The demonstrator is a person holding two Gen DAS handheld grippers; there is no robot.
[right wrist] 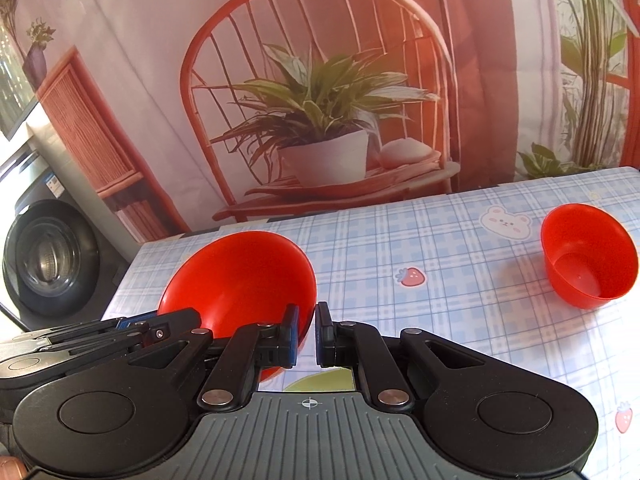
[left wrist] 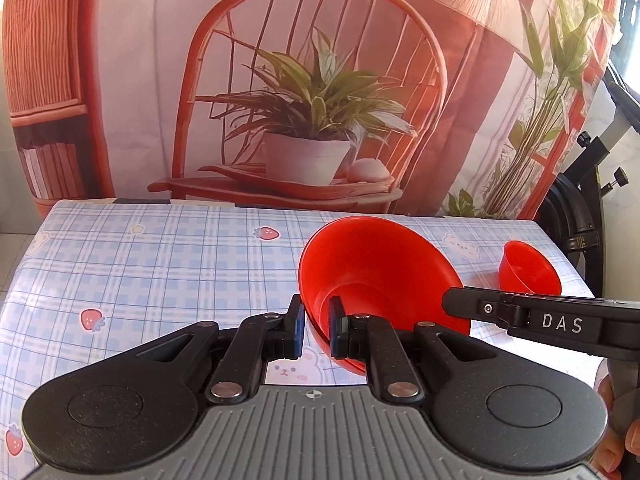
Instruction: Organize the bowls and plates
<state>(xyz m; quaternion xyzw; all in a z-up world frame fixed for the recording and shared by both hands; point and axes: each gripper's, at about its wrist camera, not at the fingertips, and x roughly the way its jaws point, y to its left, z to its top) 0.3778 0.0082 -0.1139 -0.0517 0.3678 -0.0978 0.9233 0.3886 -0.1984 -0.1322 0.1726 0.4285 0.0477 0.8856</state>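
Note:
A large red bowl [left wrist: 372,272] is held tilted above the checked tablecloth. My left gripper [left wrist: 316,330] is shut on its left rim, one pad outside and one inside. My right gripper [right wrist: 307,334] is shut on the bowl's right rim [right wrist: 240,280]; in the left wrist view it reaches in from the right [left wrist: 520,314]. A small red bowl [right wrist: 588,256] stands upright on the table to the right, apart from both grippers; it also shows in the left wrist view [left wrist: 528,268].
The table [left wrist: 160,264] has a blue checked cloth with strawberries and bears. A printed backdrop [left wrist: 312,80] hangs behind its far edge. A washing machine [right wrist: 48,268] stands left of the table, black equipment [left wrist: 580,208] to the right.

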